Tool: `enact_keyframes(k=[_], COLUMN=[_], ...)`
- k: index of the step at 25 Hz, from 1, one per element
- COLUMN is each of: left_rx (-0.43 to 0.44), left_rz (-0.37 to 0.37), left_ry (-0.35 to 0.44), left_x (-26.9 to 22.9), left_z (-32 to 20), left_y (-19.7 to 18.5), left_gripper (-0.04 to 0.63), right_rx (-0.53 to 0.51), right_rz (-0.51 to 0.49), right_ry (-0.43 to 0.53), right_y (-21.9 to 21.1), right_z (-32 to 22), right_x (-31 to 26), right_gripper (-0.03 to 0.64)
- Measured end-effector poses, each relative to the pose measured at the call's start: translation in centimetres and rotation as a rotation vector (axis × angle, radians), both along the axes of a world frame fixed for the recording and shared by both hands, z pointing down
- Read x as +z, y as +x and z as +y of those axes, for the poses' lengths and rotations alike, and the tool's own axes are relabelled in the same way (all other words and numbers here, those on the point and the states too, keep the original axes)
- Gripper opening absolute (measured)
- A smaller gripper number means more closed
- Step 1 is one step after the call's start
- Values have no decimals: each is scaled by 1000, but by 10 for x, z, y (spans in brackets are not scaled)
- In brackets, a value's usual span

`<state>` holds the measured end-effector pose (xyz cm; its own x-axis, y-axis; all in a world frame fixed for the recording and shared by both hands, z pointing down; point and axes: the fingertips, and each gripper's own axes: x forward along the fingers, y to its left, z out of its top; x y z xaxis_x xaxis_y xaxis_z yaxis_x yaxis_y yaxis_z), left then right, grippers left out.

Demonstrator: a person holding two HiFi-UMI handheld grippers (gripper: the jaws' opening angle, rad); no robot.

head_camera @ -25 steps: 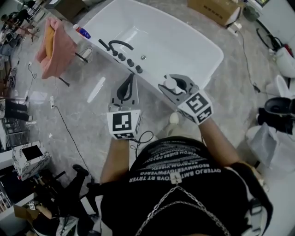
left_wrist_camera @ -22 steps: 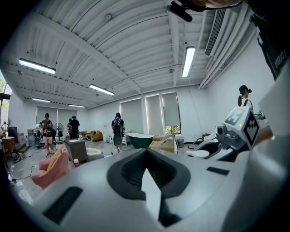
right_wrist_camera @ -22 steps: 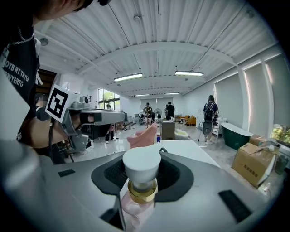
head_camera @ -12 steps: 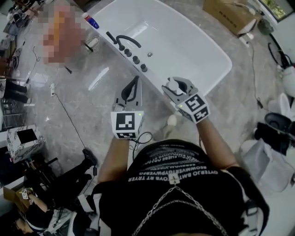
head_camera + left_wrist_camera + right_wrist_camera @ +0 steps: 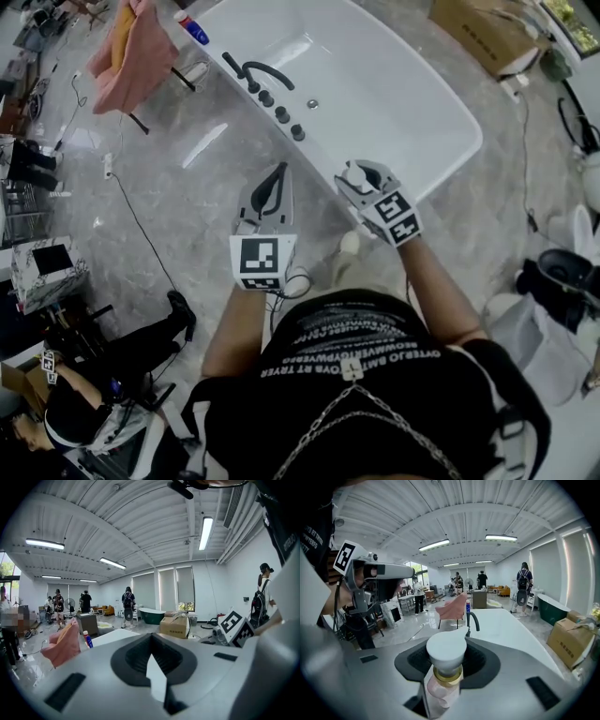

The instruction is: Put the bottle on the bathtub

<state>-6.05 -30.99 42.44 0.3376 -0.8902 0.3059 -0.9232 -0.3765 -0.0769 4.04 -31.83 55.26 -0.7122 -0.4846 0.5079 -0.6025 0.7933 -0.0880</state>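
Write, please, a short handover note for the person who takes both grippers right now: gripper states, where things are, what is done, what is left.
Grippers: the left gripper is shut and empty, beside the tub. The right gripper is shut on the bottle, white cap up.
Things: the white bathtub is just ahead; the bottle is in the air by its near rim.
Done: bottle picked up.
Left: probably set it upright on the rim, open the jaws, pull back.

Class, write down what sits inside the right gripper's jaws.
The right gripper holds a bottle: its white cap, gold collar and pinkish upper body are visible. Its base is covered by the gripper.
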Motion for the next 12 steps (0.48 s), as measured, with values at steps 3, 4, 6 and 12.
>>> enact_keyframes(k=[3,4,6,12], left_rx=[-11,-16,-24,-56], left_rz=[-3,-2,0,-2], left_ry=[-2,-1,0,-6], left_x=[1,0,-1,-3], left_z=[-2,-1,2,-3], left_y=[-1,-1,-1,-7], left_gripper=[-3,-3,-3,-3], right_rx=[-14,-18,-23,-32], right_rz=[22,29,40,79], right_ry=[-13,-19,-31,-67], right_y=[-1,-1,-1,-5], right_z=[-7,-7,-8,-22], right_x=[15,21,30,52], right_gripper=[141,141,141,141])
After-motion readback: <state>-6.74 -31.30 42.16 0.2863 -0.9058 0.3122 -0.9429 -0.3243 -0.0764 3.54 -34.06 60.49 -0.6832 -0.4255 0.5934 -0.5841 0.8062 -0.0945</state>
